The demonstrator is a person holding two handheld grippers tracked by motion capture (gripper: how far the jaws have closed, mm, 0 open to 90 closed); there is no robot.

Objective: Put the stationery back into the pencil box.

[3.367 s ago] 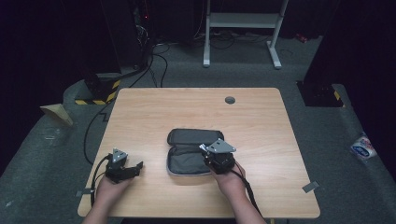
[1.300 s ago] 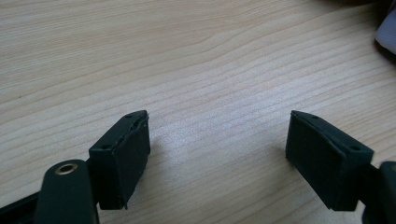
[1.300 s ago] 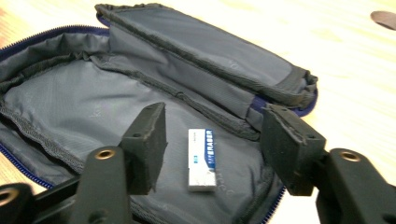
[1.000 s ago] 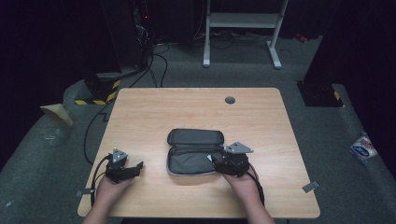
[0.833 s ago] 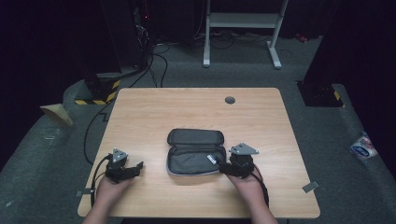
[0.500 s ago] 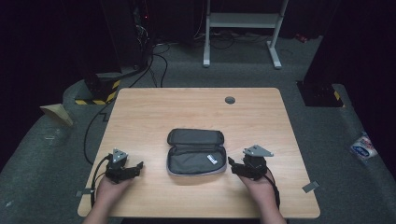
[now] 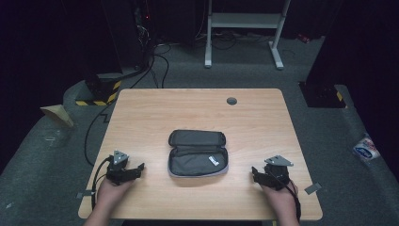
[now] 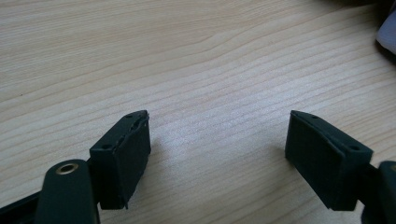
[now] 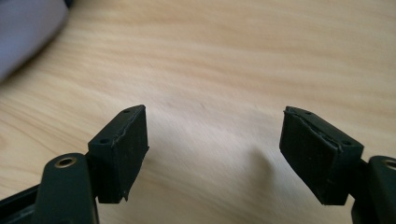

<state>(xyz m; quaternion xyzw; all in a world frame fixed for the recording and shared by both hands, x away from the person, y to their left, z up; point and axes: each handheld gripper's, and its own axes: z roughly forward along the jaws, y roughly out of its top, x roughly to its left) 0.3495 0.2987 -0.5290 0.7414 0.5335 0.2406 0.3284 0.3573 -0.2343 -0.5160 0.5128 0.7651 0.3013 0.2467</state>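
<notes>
A dark grey zip pouch (image 7: 197,154) lies open in the middle of the wooden table (image 7: 197,113), its lid folded back toward the far side. My left gripper (image 7: 139,168) rests near the front left, pointing toward the pouch, jaws open over bare wood (image 8: 217,154). A pale edge of the pouch (image 8: 387,35) peeks in at the top right of the left gripper view. My right gripper (image 7: 254,173) sits at the front right, clear of the pouch, open with nothing between its pads (image 9: 215,154). The pouch's grey corner (image 9: 28,28) shows at the upper left of the right gripper view.
A round grey grommet (image 7: 231,100) sits in the tabletop near the far edge. Black cables (image 7: 94,136) trail off the left side onto the floor. A white stand (image 7: 244,33) is behind the table and a packet (image 7: 366,149) lies on the floor at right.
My right gripper has left the pouch and slid right and toward the front edge of the table. The left gripper and the pouch have stayed put.
</notes>
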